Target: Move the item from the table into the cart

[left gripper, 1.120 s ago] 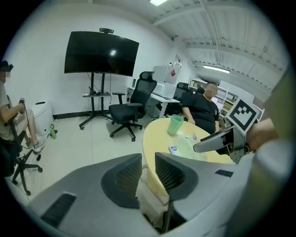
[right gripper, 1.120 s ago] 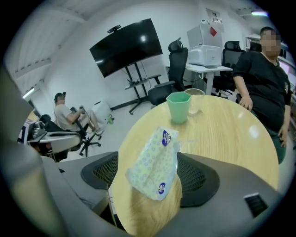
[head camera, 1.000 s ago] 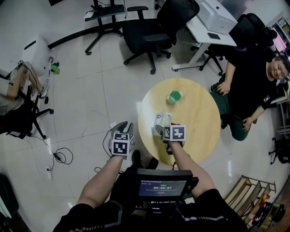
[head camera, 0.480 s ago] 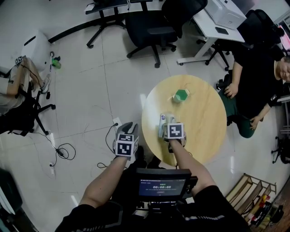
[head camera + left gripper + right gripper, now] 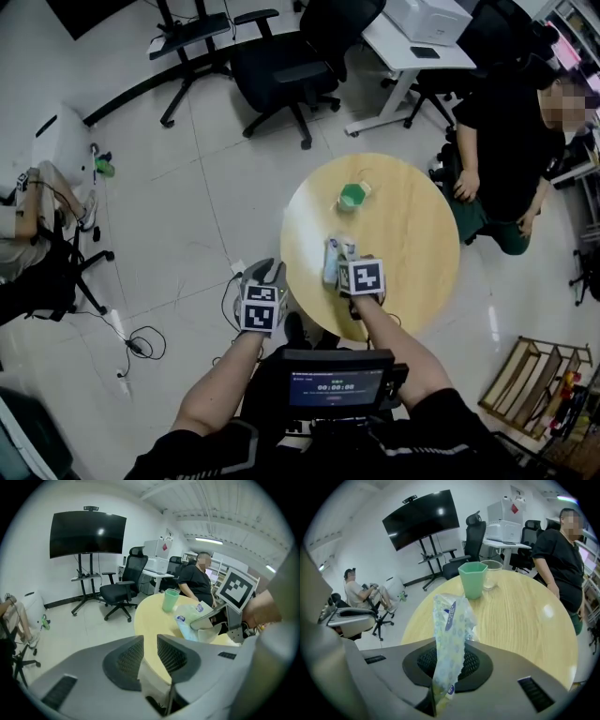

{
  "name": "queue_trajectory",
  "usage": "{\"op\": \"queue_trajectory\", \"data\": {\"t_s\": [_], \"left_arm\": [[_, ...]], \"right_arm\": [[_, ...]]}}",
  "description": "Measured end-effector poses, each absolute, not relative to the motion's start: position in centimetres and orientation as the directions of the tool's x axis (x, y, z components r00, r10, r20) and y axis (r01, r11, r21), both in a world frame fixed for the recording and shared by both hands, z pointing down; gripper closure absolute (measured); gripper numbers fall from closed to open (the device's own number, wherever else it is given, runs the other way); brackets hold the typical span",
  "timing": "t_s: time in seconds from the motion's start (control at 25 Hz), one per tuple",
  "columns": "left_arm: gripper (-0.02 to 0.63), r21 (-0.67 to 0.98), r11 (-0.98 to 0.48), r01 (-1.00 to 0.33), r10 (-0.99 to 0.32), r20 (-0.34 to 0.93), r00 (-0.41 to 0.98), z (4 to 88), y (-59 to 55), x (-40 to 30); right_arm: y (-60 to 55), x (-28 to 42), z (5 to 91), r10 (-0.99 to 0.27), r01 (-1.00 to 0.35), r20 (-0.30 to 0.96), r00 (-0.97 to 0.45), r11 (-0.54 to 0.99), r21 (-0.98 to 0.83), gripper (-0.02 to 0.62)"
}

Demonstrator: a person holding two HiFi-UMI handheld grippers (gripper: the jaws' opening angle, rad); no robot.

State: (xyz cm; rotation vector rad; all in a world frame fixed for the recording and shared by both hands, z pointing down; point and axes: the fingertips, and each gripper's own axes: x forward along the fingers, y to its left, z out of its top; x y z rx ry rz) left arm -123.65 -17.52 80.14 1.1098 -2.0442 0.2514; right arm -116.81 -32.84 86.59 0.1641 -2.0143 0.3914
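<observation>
Head view first: the right claw [image 5: 345,272] has its jaws mostly tucked under its own marker cube, so you can't really read the grip from up here. The tissue pack [image 5: 332,255] pokes out just past its tip, on the round wooden table [image 5: 412,244]. A green cup [image 5: 352,197] sits further out ahead of that claw, well apart from it. The left claw [image 5: 265,277] hangs over the floor to the left of the right one, just off the table's rim. Both forearms reach in from the bottom and angle down. The digits on the chest screen [image 5: 336,385] are too small for me to read.

Left gripper view: the left claw [image 5: 150,641] is released, with the pads a narrow gap apart and nothing between them. Off to its right, the tissue pack [image 5: 187,618] lies on the table [image 5: 150,620] with the other claw on it.

Right gripper view: the right claw [image 5: 449,667] has just been closing and is now clenched on the tissue pack [image 5: 450,625], which stands up between the pads. The pack's bottom end is swallowed by the jaws. It's pale with a small pattern and a blue label, but I can't read the print. The cup [image 5: 473,579] is straight ahead, with a clear glass [image 5: 492,576] just behind it that is partly hidden.
</observation>
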Motion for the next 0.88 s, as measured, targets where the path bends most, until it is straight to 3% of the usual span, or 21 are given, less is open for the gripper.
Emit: {"op": "queue_trajectory", "data": {"t_s": [0.28, 0.48, 0.64, 0.88], "left_arm": [[0.503, 0.229, 0.518, -0.824, -0.759, 0.567, -0.319, 72.4, -23.3, -120.7], [0.526, 0.223, 0.391, -0.893, -0.850, 0.459, -0.258, 65.4, -31.2, -113.6], [0.525, 0.198, 0.272, -0.942, -0.910, 0.372, -0.185, 59.8, -37.2, -104.8], [0.551, 0.195, 0.062, -0.979, -0.966, 0.258, -0.010, 52.0, -49.0, -84.3]], "right_arm": [[-37.6, -110.6, 77.7, -0.063, -0.367, 0.772, -0.632, 0.902, -0.227, 0.581], [-44.1, -101.8, 68.4, -0.179, -0.424, 0.647, -0.741, 0.873, -0.243, 0.583], [-49.0, -90.5, 62.0, -0.305, -0.494, 0.539, -0.785, 0.833, -0.248, 0.583], [-57.9, -67.0, 53.3, -0.480, -0.599, 0.397, -0.783, 0.754, -0.269, 0.583]]}}
